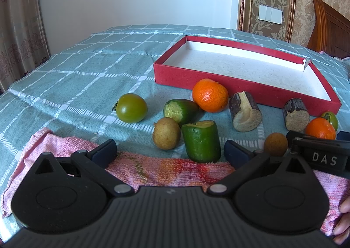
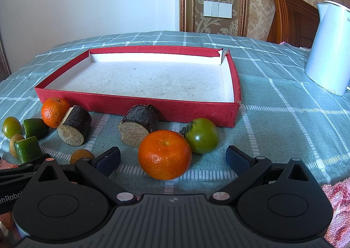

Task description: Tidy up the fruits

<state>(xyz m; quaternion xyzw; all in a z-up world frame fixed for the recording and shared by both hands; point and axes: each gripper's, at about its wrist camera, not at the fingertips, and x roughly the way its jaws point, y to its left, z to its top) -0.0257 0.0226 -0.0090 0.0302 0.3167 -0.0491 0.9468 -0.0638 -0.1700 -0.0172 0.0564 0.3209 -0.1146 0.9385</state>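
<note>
A red box (image 1: 218, 86) (image 2: 135, 104) with a white, empty inside lies on the checked cloth. In front of it lie two oranges (image 1: 210, 95) (image 2: 165, 153), two green tomatoes (image 1: 131, 107) (image 2: 202, 135), two green cucumber pieces (image 1: 201, 141) (image 2: 27, 148), two dark sugarcane pieces (image 1: 245, 111) (image 2: 140, 126) and two small brown longans (image 1: 166, 133) (image 2: 81, 156). My left gripper (image 1: 170, 153) is open and empty, its fingers either side of a cucumber piece. My right gripper (image 2: 172, 159) is open and empty, the near orange between its fingers.
A pink towel (image 1: 153, 169) lies under my left gripper at the table's near edge. A white kettle (image 2: 328, 47) stands at the right. A wooden headboard (image 2: 291, 20) and a wall stand behind the table.
</note>
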